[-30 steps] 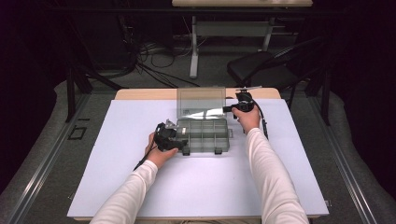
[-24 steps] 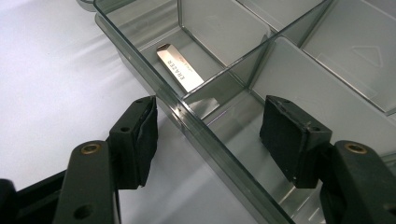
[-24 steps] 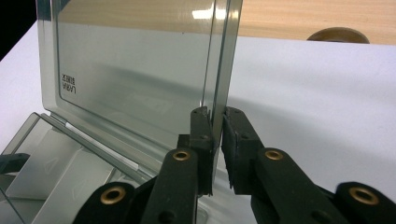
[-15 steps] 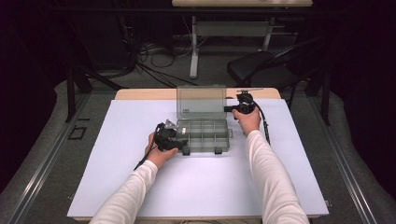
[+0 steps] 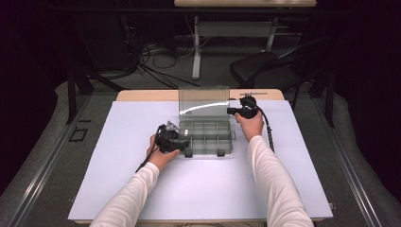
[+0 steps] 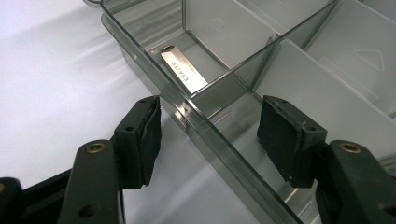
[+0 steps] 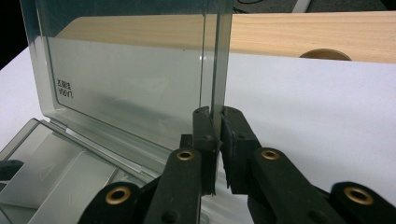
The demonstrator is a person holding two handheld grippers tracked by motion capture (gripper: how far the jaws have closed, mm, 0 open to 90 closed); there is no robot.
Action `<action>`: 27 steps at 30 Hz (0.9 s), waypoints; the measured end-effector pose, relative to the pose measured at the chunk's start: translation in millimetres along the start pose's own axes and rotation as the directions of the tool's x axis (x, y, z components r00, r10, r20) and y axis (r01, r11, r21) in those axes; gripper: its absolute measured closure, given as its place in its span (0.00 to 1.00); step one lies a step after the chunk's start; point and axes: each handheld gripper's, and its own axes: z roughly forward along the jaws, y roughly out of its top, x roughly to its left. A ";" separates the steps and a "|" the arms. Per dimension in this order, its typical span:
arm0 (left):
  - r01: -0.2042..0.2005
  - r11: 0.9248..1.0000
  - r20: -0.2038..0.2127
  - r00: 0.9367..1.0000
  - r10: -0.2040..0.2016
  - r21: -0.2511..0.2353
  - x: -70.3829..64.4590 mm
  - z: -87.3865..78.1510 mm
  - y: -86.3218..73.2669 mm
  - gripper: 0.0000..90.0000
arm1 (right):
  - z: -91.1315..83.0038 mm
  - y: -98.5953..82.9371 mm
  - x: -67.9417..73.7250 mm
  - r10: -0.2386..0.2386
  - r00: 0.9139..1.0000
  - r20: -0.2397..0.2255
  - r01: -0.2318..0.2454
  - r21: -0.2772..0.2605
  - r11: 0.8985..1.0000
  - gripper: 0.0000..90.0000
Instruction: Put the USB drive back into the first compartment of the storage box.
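The clear organizer box (image 5: 205, 137) sits mid-table, its lid (image 5: 204, 101) upright behind it. Your right gripper (image 7: 217, 122) is clamped on the lid's side edge; your left gripper (image 6: 208, 135) straddles the box's left wall, jaws spread. Judged light, stiff, slippery: grip edges only.

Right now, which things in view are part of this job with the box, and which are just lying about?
In the job:
- compartment box, lid standing open
- right tool, shut on the lid's edge
- left tool, open astride the box's side wall
- metal clip in a corner compartment

Lying about:
- white sheet under the box
- wooden table edge
- chair behind the table
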 end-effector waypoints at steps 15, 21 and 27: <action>0.067 0.997 0.018 0.998 -0.066 -0.046 15.9 -20.8 17.6 0.31 | -0.7 -2.4 1.3 0.002 1.000 0.010 -0.002 -0.017 1.000 0.95; 0.087 0.993 0.020 0.996 -0.086 -0.077 20.9 -31.7 36.7 0.30 | -0.8 -2.7 1.9 -0.003 1.000 0.013 0.003 -0.020 1.000 0.95; 0.110 0.990 0.010 0.994 -0.110 -0.090 33.3 -40.7 59.2 0.31 | -1.1 -3.2 2.6 -0.004 1.000 0.018 0.005 -0.025 1.000 0.95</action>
